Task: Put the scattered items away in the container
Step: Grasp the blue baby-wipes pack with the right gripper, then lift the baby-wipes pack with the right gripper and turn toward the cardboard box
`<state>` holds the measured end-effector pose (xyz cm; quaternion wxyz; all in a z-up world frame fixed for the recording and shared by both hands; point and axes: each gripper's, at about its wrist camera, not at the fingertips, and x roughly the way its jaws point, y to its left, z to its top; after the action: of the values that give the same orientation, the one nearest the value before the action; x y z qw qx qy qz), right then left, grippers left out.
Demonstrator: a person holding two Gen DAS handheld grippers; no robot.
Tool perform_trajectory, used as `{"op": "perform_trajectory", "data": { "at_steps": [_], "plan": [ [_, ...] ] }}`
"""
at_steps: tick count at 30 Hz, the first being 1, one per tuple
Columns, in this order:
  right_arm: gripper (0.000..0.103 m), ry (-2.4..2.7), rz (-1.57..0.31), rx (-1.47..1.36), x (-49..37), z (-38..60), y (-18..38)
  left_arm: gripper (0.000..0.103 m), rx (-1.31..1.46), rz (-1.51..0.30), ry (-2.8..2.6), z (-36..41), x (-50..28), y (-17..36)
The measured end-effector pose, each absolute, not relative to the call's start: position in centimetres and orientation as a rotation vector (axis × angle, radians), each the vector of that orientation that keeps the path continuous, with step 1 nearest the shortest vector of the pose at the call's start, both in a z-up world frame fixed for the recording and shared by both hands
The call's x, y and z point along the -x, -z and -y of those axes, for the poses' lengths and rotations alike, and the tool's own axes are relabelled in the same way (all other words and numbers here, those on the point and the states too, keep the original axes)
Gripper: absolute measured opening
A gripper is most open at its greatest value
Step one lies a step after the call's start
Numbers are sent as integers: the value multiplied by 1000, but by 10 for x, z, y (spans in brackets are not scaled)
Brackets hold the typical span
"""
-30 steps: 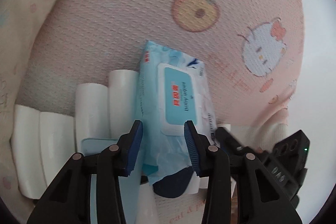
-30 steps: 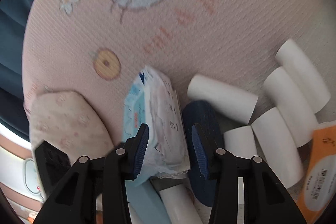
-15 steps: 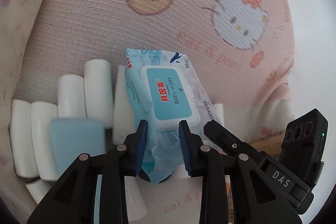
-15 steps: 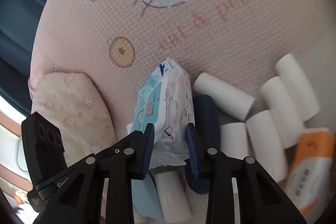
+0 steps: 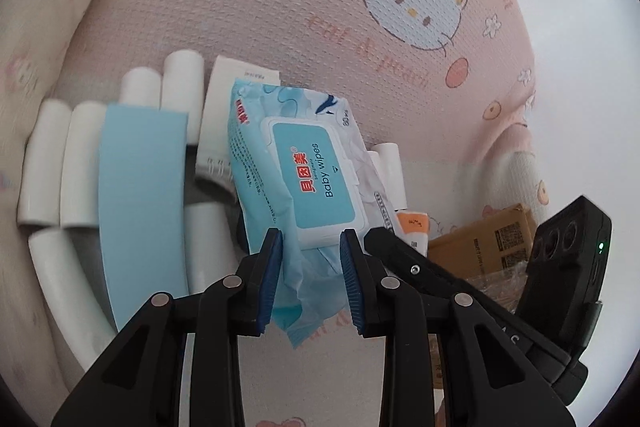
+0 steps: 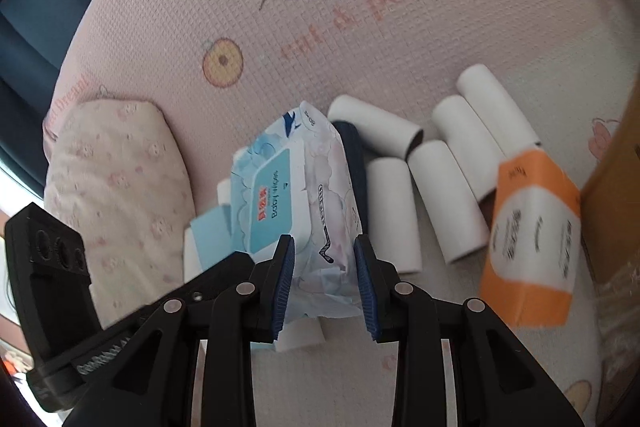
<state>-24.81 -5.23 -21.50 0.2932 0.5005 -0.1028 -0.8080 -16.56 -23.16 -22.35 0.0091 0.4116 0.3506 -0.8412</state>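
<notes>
Left wrist view shows the baby wipes pack (image 5: pixel 304 183) at frame centre, its long axis running from the lower middle up toward the upper left, lid label facing up. Its crinkled near end sits pinched between the narrowed left gripper (image 5: pixel 312 283) pads. From the right wrist view, the right gripper (image 6: pixel 324 283) clamps the same pack's end seam, jaws likewise narrow. White paper rolls (image 6: pixel 432 163) lie scattered behind it on the pink cartoon blanket (image 6: pixel 320 39), an orange tissue pack (image 6: pixel 532 227) at right, a cardboard box (image 5: pixel 484 243) beyond.
</notes>
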Motion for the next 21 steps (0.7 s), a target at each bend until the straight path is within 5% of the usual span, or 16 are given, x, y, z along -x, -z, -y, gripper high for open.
{"op": "perform_trajectory", "data": {
  "at_steps": [15, 21],
  "plan": [
    [28, 2148, 373, -1442, 192, 19, 253, 31, -1372, -899, 2660, 192, 121, 243],
    [27, 2179, 259, -1436, 173, 15, 255, 30, -1383, -885, 2682, 180, 101, 247]
  ]
}}
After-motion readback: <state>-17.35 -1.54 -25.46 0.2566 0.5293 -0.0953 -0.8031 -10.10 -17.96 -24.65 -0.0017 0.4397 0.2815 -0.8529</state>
